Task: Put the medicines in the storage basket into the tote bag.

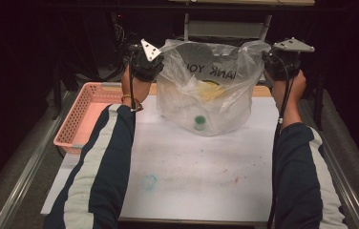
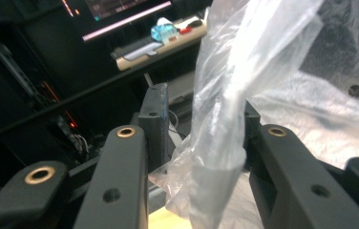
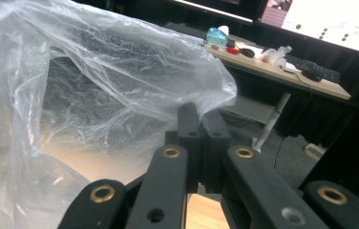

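Observation:
A clear plastic bag (image 1: 206, 95) with mirrored printed letters stands stretched open at the far side of the table. Inside lie a yellow thing (image 1: 209, 89) and a green-capped item (image 1: 199, 121). My left gripper (image 1: 159, 59) is at the bag's upper left corner. In the left gripper view its jaws (image 2: 201, 102) stand apart, and a twisted strip of the bag (image 2: 220, 124) runs between them, resting against the right jaw only. My right gripper (image 1: 267, 57) holds the upper right corner. Its jaws (image 3: 199, 112) are pressed together on the bag's rim (image 3: 187, 90).
A pink perforated basket (image 1: 84, 114) sits at the table's left edge. The white table cover (image 1: 192, 167) carries stains and a small blue-green ring (image 1: 149, 182) near the front. Dark shelving and a desk with monitors stand beyond the table.

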`<state>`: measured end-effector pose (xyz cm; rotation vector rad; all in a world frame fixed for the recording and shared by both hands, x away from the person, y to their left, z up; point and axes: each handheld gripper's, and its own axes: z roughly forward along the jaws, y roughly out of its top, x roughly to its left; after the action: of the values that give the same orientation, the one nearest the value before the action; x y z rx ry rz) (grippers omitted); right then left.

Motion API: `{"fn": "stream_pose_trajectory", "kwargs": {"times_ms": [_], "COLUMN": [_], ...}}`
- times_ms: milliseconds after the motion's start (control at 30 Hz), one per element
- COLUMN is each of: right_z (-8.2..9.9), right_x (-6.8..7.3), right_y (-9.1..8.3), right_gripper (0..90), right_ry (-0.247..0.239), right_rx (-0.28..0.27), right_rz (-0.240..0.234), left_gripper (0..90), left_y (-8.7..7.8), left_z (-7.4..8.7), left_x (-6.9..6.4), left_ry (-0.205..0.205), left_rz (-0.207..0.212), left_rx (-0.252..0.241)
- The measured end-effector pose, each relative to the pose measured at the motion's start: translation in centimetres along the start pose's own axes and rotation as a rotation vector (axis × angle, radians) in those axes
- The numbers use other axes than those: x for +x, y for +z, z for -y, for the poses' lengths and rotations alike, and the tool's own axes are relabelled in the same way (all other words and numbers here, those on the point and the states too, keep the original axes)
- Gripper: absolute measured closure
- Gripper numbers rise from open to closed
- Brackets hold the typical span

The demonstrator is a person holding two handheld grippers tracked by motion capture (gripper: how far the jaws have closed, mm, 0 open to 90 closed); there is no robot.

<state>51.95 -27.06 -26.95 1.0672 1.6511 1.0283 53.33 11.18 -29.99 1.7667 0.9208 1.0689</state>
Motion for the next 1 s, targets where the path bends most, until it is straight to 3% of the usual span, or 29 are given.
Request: {"fn": "stream_pose_trajectory", "kwargs": {"times_ms": [67, 167, 300, 367, 533, 633, 800, 967, 1000], "right_z": [0.0, 0.4, 1.2, 1.4, 1.4, 1.4, 1.3, 1.1, 1.2], "right_x": [0.1, 0.7, 0.7, 0.7, 0.3, 0.0, 0.5, 0.6, 0.5], "right_y": [0.9, 2.0, 2.5, 2.3, 0.7, -0.3, -1.9, -2.6, -2.5], "right_gripper": [90.0, 87.8, 71.8, 57.8, 42.5, 38.8, 36.8, 37.0, 37.1], "right_ry": [0.014, -0.011, 0.030, 0.025, 0.040, 0.057, 0.033, 0.013, 0.008], "right_rx": [0.009, 0.038, 0.057, 0.059, 0.047, 0.041, 0.019, 0.005, 0.012], "right_rz": [-0.005, 0.007, 0.009, 0.018, 0.022, 0.006, 0.000, 0.001, 0.008], "left_gripper": [66.0, 69.7, 71.9, 71.6, 66.8, 52.3, 46.4, 68.4, 69.1], "left_y": [0.5, 1.0, 1.4, 1.4, 0.7, -0.1, -1.2, -1.0, -0.8], "left_z": [0.2, 0.5, 0.9, 1.0, 0.8, 0.6, 0.2, 0.5, 0.7], "left_x": [-0.1, -0.6, -1.2, -1.5, -1.8, -1.8, -1.0, -0.4, -0.2], "left_ry": [0.004, 0.015, 0.010, 0.020, 0.019, 0.019, -0.018, 0.041, 0.049], "left_rz": [0.006, 0.018, 0.003, 0.002, 0.014, -0.005, -0.037, -0.067, -0.073], "left_rx": [0.015, 0.042, 0.077, 0.086, 0.112, 0.109, 0.081, 0.114, 0.127]}}
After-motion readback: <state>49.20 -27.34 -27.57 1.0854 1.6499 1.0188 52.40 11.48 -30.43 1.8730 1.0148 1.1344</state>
